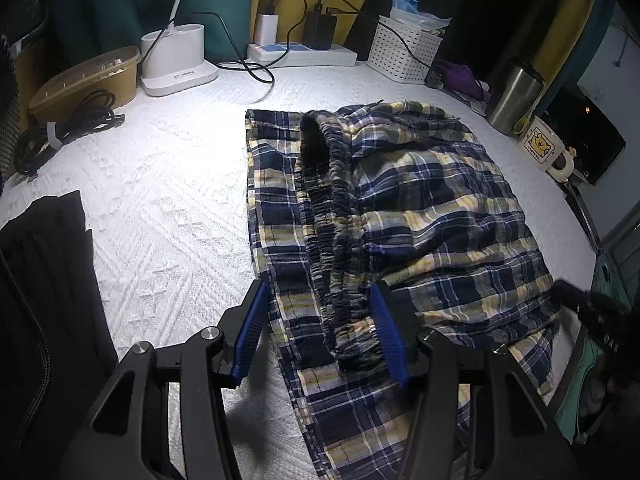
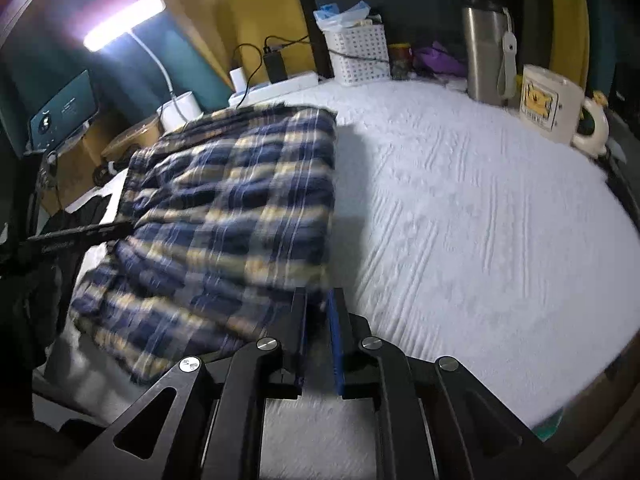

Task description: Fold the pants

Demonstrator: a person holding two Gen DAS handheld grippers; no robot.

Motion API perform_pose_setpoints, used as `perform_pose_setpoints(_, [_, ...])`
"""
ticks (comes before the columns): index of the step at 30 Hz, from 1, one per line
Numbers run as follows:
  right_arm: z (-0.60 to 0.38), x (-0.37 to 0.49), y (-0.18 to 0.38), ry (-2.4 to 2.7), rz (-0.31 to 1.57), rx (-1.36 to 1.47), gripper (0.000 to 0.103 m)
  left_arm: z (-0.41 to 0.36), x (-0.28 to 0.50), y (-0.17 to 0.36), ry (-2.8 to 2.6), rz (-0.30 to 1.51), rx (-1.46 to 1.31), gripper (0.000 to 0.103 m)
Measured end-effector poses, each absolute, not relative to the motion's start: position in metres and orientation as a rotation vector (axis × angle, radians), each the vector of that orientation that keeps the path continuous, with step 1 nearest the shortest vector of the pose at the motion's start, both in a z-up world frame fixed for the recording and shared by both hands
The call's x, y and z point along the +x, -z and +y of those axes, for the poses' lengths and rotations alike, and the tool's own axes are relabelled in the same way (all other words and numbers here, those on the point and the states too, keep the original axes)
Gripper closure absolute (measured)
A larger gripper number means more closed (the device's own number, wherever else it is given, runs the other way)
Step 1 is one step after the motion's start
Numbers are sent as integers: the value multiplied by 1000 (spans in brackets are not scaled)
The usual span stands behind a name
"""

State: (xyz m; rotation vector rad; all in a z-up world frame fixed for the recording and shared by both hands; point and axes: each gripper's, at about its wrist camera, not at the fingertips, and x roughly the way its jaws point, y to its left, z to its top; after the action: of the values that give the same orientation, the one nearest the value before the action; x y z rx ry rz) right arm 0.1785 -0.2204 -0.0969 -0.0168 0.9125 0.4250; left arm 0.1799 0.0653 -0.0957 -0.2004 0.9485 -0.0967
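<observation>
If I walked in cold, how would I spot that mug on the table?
Start at the white textured table cover and follow its far right edge to the tall steel flask. The mug stands just right of it: cream-coloured, with a yellow cartoon picture on its side, the only cup there.

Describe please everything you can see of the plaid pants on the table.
The plaid pants look like soft woven cloth, checked in navy, pale yellow and white. They lie folded over on the white textured cover, with the gathered elastic waistband on top. The left gripper hangs over the waistband with open jaws. The right gripper pinches a cloth edge.
</observation>
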Motion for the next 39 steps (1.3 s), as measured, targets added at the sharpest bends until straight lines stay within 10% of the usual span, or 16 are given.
perform_pose_setpoints(17, [-205,220,107,-435,919,-152,81,71,178,98,93,955,-211,48])
perform_pose_setpoints(21, [-213,224,106,-351,901,-185,24,68,175,82,84,913,-178,49])
perform_pose_setpoints(39, [-204,272,90,-436,852,-93,23,67,215,69,106,882,-193,28])
